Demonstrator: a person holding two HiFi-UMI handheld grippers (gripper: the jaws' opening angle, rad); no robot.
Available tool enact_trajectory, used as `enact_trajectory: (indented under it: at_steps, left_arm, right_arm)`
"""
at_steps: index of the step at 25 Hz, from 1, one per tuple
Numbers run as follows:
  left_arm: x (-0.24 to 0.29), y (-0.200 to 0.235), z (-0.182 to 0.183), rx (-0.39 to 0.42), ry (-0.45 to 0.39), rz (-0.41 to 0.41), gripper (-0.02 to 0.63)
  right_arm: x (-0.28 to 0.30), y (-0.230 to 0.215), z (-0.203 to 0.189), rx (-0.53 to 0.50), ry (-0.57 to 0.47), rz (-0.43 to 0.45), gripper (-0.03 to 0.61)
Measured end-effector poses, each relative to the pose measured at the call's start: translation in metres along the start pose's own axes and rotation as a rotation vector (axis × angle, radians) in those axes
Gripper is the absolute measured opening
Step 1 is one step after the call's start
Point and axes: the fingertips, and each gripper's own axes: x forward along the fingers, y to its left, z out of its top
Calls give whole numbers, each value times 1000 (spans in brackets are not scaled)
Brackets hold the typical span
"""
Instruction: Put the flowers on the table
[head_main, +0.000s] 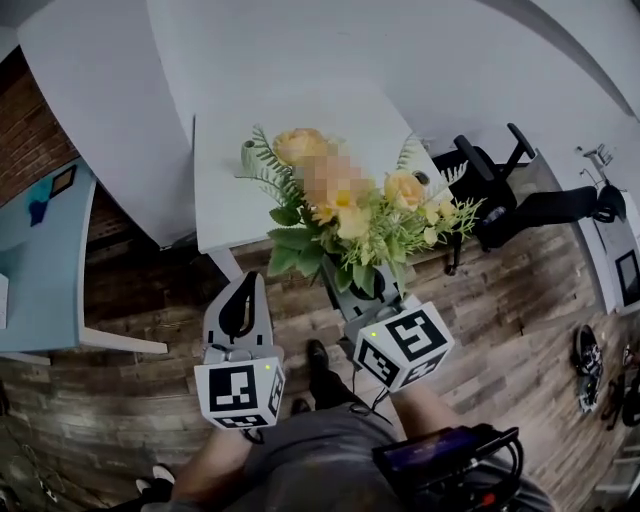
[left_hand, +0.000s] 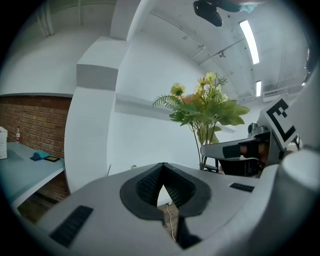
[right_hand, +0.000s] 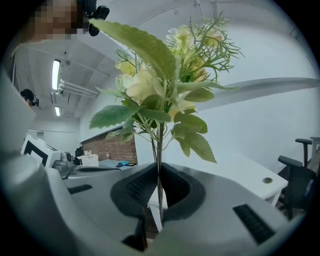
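Note:
A bunch of yellow flowers (head_main: 350, 205) with green leaves stands upright in my right gripper (head_main: 372, 290), whose jaws are shut on the thin stems (right_hand: 159, 165). The blooms (right_hand: 150, 82) rise above the jaws in the right gripper view. The bunch hangs over the near edge of a white table (head_main: 300, 130). My left gripper (head_main: 238, 312) is to the left of the bunch, over the wooden floor, jaws shut and empty. In the left gripper view the flowers (left_hand: 205, 107) and the right gripper (left_hand: 260, 145) show to the right.
A black office chair (head_main: 500, 190) stands right of the white table. A light blue table (head_main: 40, 260) is at the left with small items on it. White wall panels (head_main: 110, 110) rise behind. The person's legs and a dark device (head_main: 440, 455) are at the bottom.

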Motion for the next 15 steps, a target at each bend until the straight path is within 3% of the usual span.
enact_trajectory:
  at_steps: [3, 5, 12, 15]
  left_arm:
    - [49, 11, -6, 3, 18, -1, 5]
    - [55, 14, -4, 11, 20, 11, 5]
    - [-27, -8, 5, -39, -21, -4, 5]
    - [-38, -6, 9, -27, -14, -6, 5]
  right_arm:
    - [37, -35, -5, 7, 13, -4, 26]
    - [43, -40, -5, 12, 9, 3, 26]
    - [-25, 12, 5, -49, 27, -29, 26]
    - [-27, 22, 6, -38, 26, -24, 26]
